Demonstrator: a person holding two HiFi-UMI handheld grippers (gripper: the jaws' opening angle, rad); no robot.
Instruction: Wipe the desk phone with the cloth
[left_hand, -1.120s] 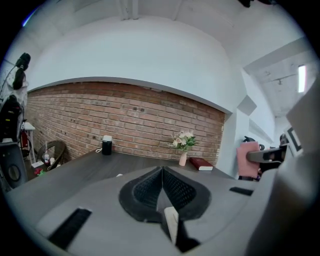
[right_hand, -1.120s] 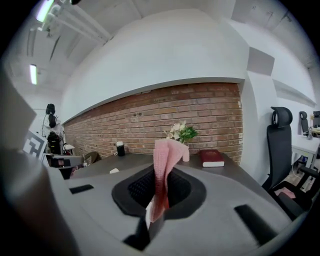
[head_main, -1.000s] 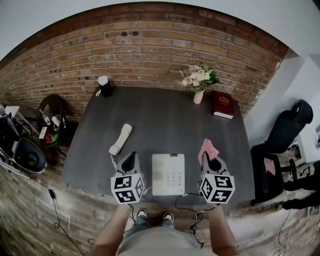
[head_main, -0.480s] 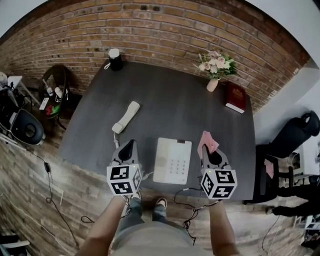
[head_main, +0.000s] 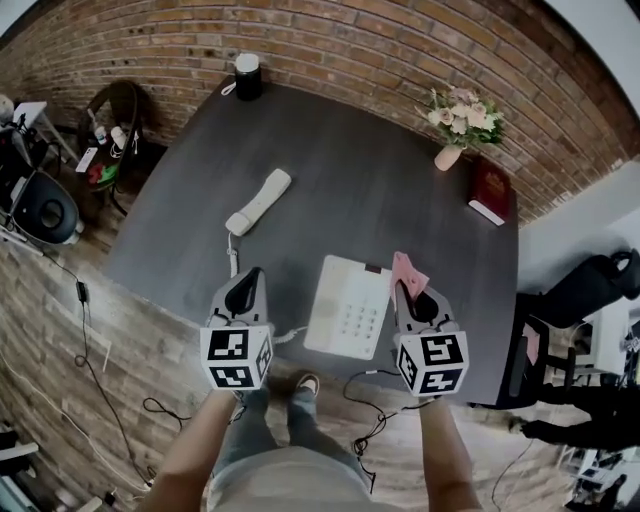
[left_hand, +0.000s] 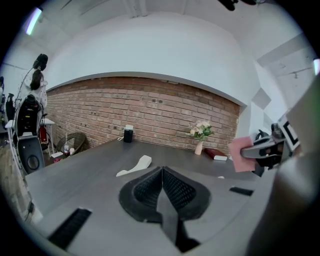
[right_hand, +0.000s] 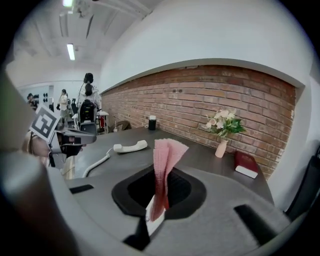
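The white desk phone base (head_main: 348, 307) lies on the dark desk (head_main: 350, 190) near its front edge, between my two grippers. Its handset (head_main: 257, 202) (left_hand: 135, 166) (right_hand: 129, 147) lies off the base to the far left, joined by a cord. My right gripper (head_main: 414, 296) (right_hand: 161, 200) is shut on the pink cloth (head_main: 407, 272) (right_hand: 164, 165), which stands up out of its jaws to the right of the base. My left gripper (head_main: 246, 289) (left_hand: 161, 192) is shut with nothing in it, left of the base. The cloth (left_hand: 241, 154) also shows in the left gripper view.
A vase of flowers (head_main: 458, 122), a dark red book (head_main: 492, 192) and a black cup with a white lid (head_main: 247, 76) stand along the desk's far side by the brick wall. A black chair (head_main: 575, 290) is at the right; cables and gear lie on the floor at the left.
The head view has swung, so the desk sits more tilted and lower in frame. Both grippers hold about the same places beside the phone base; the cloth stays in the right one.
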